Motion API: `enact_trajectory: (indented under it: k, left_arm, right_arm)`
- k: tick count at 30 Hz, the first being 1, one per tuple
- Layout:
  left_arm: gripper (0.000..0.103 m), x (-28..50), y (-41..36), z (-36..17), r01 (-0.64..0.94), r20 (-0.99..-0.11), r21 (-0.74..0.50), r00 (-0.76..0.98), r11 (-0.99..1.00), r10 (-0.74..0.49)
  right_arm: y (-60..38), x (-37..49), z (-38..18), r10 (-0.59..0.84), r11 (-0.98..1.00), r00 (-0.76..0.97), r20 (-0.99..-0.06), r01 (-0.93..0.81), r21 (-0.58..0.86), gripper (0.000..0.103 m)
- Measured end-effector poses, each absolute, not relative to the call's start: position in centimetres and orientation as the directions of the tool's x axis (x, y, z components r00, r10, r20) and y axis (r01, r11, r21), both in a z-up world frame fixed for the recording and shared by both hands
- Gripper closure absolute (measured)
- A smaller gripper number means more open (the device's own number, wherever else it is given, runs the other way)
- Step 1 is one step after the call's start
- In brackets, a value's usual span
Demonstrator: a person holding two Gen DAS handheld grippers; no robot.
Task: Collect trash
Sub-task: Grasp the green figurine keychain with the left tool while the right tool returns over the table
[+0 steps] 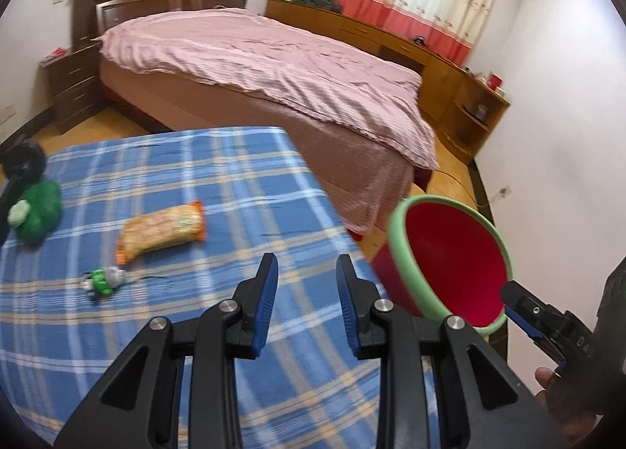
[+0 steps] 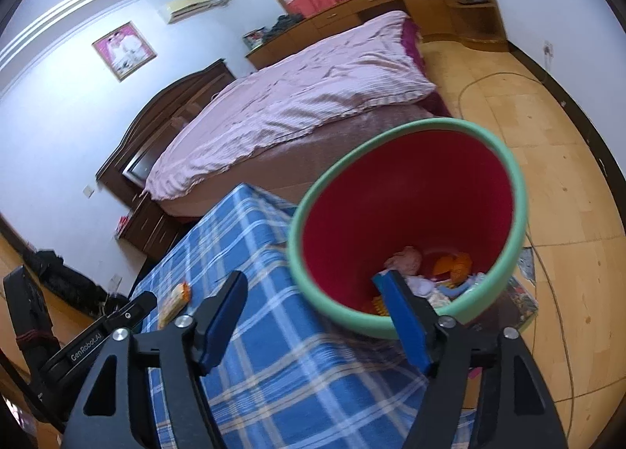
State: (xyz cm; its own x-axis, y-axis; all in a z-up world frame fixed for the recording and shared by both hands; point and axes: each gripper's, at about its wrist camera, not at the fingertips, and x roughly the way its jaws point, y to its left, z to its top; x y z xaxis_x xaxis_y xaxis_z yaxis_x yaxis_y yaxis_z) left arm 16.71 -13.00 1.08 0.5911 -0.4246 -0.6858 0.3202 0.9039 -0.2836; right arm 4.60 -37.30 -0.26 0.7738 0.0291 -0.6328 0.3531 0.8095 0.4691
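**Both grippers empty above the checked table**

Your left gripper (image 1: 307, 267) hangs over the blue checked cloth (image 1: 219, 183) with its jaws a little apart and nothing between them. Ahead of it on the cloth lie an orange snack packet (image 1: 162, 228), a small green-and-white wrapper (image 1: 102, 281) just in front of that, and a crumpled green bag (image 1: 39, 210) near the far left edge.

Your right gripper (image 2: 313, 290) stands with its jaws wide apart, holding nothing, at the near rim of the red bin (image 2: 411, 210) with the green lip. The bin sits just beside the table's corner, and it already holds crumpled paper and an orange wrapper at the bottom.
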Motion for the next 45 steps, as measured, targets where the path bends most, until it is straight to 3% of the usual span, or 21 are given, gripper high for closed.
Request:
enact_trajectory:
  k: [20, 23, 45]
  left_arm:
    - [0.069, 19.7, -1.6, -2.5, 0.115, -0.749, -0.226, 0.615, 0.967, -0.248]
    - [0.064, 20.5, -0.6, -3.8, 0.093, -0.766, -0.217, 0.602, 0.972, -0.228]
    - [0.057, 23.5, -0.6, -8.1, 0.137, -0.822, -0.194, 0.517, 0.971, -0.237]
  right_arm:
    - [-27.8, 10.3, -0.8, 0.128, 0.896, 0.715, -0.688, 0.214, 0.389, 0.027]
    - [-27.0, 10.9, -1.2, 0.133, 0.902, 0.701, -0.701, 0.207, 0.378, 0.027]
    - [-24.8, 14.7, -3.9, 0.155, 0.916, 0.631, -0.760, 0.197, 0.350, 0.027]
